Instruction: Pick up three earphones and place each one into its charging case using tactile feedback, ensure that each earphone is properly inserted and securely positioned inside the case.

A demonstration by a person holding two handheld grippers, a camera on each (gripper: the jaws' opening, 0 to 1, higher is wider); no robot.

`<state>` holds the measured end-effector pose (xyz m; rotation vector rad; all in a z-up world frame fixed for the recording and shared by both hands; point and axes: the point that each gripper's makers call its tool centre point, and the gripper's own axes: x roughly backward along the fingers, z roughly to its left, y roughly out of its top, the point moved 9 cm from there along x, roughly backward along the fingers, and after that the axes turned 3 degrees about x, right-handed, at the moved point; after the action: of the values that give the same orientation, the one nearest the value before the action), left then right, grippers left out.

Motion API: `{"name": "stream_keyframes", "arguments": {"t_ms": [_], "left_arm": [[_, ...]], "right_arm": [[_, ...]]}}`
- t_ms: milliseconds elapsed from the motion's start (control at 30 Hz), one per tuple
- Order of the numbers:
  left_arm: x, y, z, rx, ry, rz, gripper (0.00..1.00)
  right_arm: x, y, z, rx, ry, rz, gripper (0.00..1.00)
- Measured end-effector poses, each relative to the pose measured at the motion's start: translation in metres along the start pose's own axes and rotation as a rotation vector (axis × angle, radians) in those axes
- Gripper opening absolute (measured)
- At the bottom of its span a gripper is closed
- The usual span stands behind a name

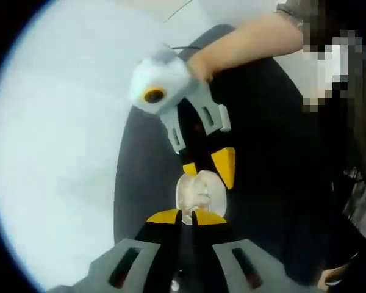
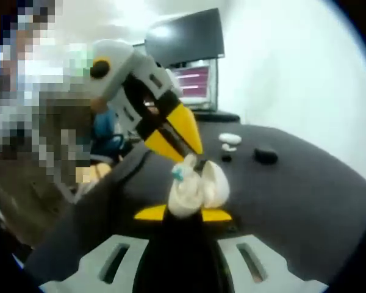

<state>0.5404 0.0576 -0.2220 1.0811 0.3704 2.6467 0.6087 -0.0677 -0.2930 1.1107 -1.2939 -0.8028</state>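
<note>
A: Surface?
B: Dark table (image 2: pixel 305 201), white wall behind, a monitor (image 2: pixel 189 43) at the far edge.
A: Charging case?
B: Open white charging case (image 1: pixel 198 194), held above the table. Left gripper (image 1: pixel 186 218) jaws are clamped on its lower edge.
A: Right gripper?
B: Right gripper (image 1: pixel 208 167) meets the case from the opposite side; whether its jaws pinch anything cannot be told.
A: Other items?
B: A white case (image 2: pixel 230 140) and a black case (image 2: pixel 266 155) lie on the table, apart.
</note>
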Motion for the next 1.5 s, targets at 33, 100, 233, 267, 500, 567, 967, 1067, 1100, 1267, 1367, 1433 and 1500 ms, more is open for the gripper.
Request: {"name": "stream_keyframes", "arguments": {"t_ms": [33,100,233,267,500,567,967,1067,1100,1267,1367,1433,1500], "left_arm": [[-0.001,0.000,0.000,0.005,-0.001,0.000,0.05],[-0.002,-0.002,0.003,0.029,0.001,-0.001,0.05],[-0.005,-0.006,0.006,0.092,-0.024,-0.021,0.05],[-0.005,-0.006,0.007,0.103,-0.027,-0.026,0.05],[-0.002,-0.006,0.005,0.143,-0.022,-0.035,0.03],[0.002,-0.002,0.005,0.133,-0.022,-0.004,0.03],[0.000,0.009,0.003,0.096,0.022,0.096,0.02],[0.000,0.006,0.003,0.147,-0.003,0.072,0.02],[0.001,0.005,0.003,0.157,-0.005,0.068,0.02],[0.001,0.005,0.000,0.154,0.001,0.060,0.02],[0.000,0.005,-0.001,0.172,-0.010,0.045,0.02],[-0.002,0.004,-0.001,0.178,-0.009,0.040,0.02],[-0.002,0.002,-0.001,0.178,-0.005,0.041,0.02]], "right_arm": [[0.000,0.000,0.000,0.000,0.000,-0.001,0.20],[0.000,0.000,0.000,0.004,-0.001,-0.001,0.20],[0.000,0.000,0.000,0.006,0.000,-0.001,0.20],[0.000,0.000,0.000,0.006,0.000,-0.001,0.20],[-0.001,0.000,0.001,0.009,0.004,-0.002,0.20],[-0.001,0.001,0.001,0.010,0.004,-0.002,0.20],[0.000,0.002,0.002,0.045,-0.003,0.015,0.19],[0.002,0.004,0.000,0.022,-0.002,0.001,0.21],[0.003,0.006,0.001,-0.008,0.010,-0.020,0.22],[0.001,0.008,-0.001,-0.145,0.017,-0.033,0.26],[-0.005,0.008,-0.001,-0.167,-0.006,-0.024,0.25],[-0.007,0.007,-0.001,-0.177,-0.010,-0.017,0.24],[-0.006,0.008,0.000,-0.186,-0.006,-0.017,0.23]]}}
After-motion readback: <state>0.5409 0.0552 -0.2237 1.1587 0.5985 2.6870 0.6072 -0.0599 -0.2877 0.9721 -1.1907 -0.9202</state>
